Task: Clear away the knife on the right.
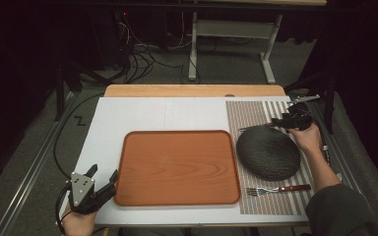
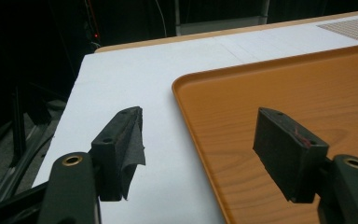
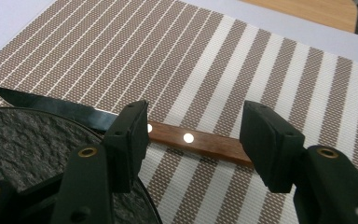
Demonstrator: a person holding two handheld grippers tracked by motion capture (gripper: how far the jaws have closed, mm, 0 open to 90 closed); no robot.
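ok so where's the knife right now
The knife lies on the striped mat just beyond the dark plate, at the table's far right in the high view, between the right gripper's open jaws.

A table knife with a dark blade and a brown wooden handle set with two bright rivets lies flat on the striped placemat near the tabletop's far right corner, its blade running along the far rim of the dark round plate.

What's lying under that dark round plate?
The plate sits on a striped placemat. Behind it lies a knife, its blade partly hidden by the plate's rim. Anything beneath the plate is covered.
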